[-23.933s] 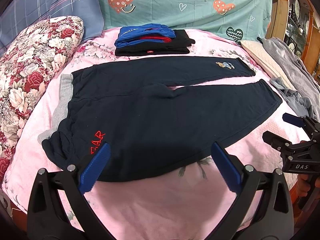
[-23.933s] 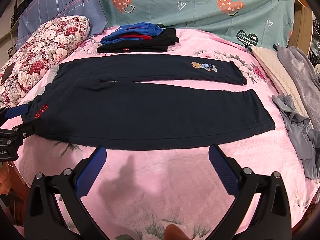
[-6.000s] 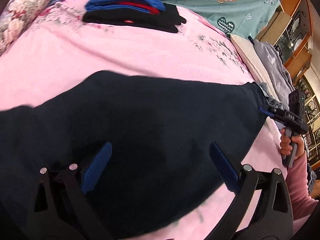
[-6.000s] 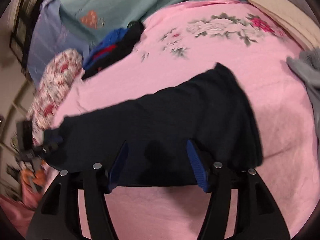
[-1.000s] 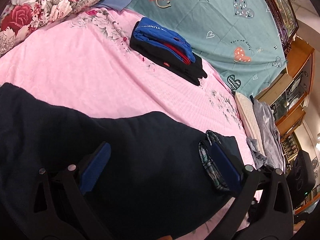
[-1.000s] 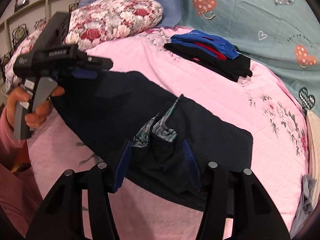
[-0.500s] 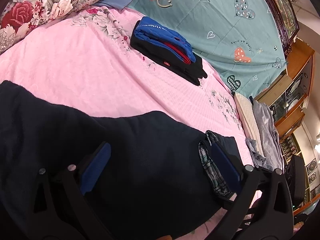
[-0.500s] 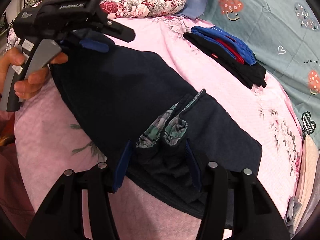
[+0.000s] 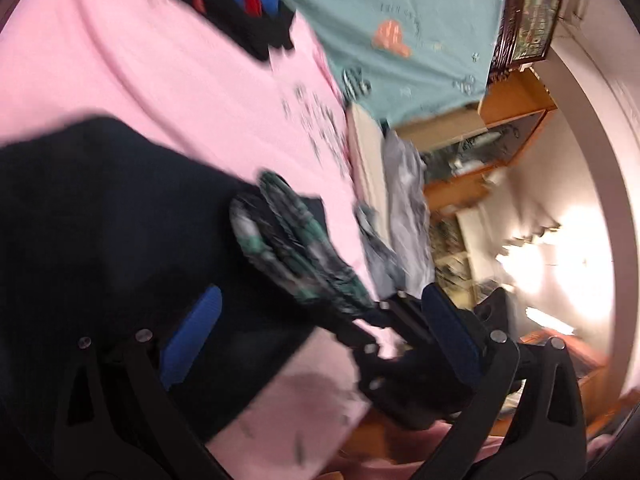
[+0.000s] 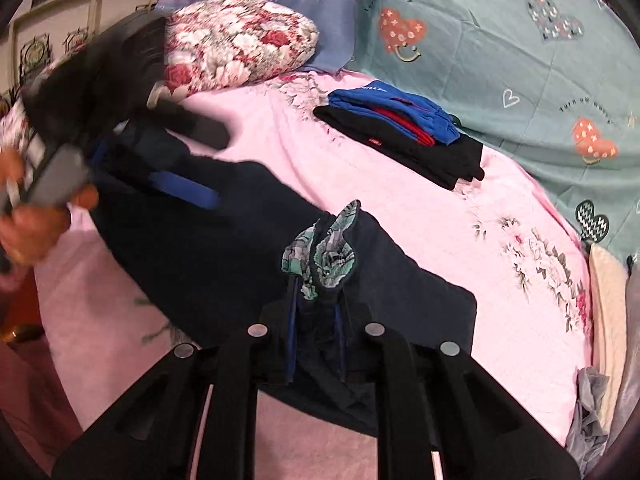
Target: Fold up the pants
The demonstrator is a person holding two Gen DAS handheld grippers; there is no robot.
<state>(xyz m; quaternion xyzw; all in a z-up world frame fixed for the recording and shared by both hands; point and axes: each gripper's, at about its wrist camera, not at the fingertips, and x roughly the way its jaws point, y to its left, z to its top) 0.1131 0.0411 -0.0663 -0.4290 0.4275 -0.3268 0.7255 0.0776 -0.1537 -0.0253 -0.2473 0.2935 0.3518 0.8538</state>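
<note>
The dark navy pants point(image 10: 224, 248) lie folded lengthwise on the pink bed sheet point(image 10: 420, 208). My right gripper point(image 10: 316, 316) is shut on the pants' leg ends, whose green patterned lining point(image 10: 328, 248) sticks up between the fingers. In the blurred left wrist view the pants point(image 9: 100, 216) fill the left side and the lining point(image 9: 296, 248) is pinched by the right gripper point(image 9: 376, 312). My left gripper point(image 9: 320, 324) is open above the pants; it also shows at the left in the right wrist view point(image 10: 168, 160).
A stack of folded blue, red and black clothes point(image 10: 400, 132) sits near the teal heart-print quilt point(image 10: 500, 40). A floral pillow point(image 10: 240, 40) lies at the back left. Grey and cream clothes point(image 10: 608, 380) are piled at the right edge. Wooden furniture point(image 9: 500, 128) stands beyond the bed.
My right gripper has closed on the leg ends with the lining. My left gripper has swung sharply, tilting its view toward the right side of the bed.
</note>
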